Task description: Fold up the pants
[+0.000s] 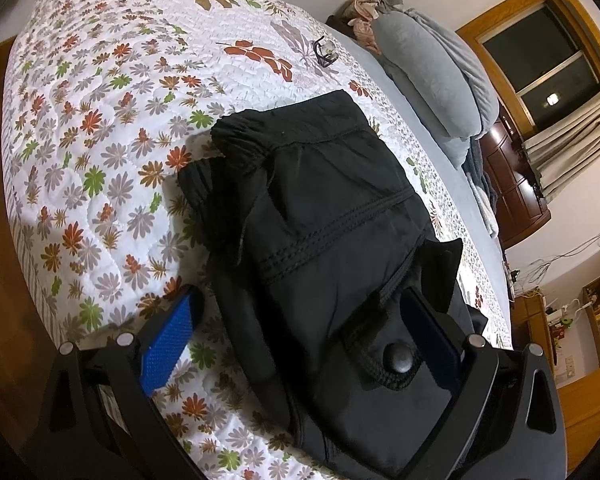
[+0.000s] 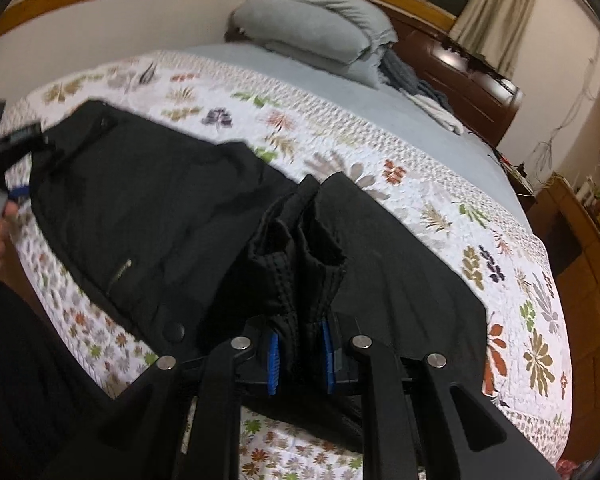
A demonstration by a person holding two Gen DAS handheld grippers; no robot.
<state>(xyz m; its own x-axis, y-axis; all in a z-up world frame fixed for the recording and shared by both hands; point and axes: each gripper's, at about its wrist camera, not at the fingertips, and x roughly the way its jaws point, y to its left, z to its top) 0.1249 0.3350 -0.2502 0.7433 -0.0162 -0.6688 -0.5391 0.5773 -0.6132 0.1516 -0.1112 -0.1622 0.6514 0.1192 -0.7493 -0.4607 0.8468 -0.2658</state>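
Black pants (image 1: 324,216) lie folded on a floral quilt (image 1: 100,128). In the left wrist view my left gripper (image 1: 300,320) is open, its blue-padded fingers (image 1: 168,340) spread either side of the waistband end with the button (image 1: 400,356); the right finger lies against the cloth. In the right wrist view the pants (image 2: 148,208) stretch across the quilt (image 2: 500,264). My right gripper (image 2: 300,356) is shut on a bunched fold of the pants (image 2: 296,264) and holds it up off the bed. The left gripper (image 2: 8,152) shows at the far left edge.
A grey pillow and blanket pile (image 1: 432,68) sits at the head of the bed, also in the right wrist view (image 2: 312,28). Eyeglasses (image 1: 325,51) lie on the quilt beyond the pants. A wooden headboard (image 2: 468,76), windows and shelves surround the bed.
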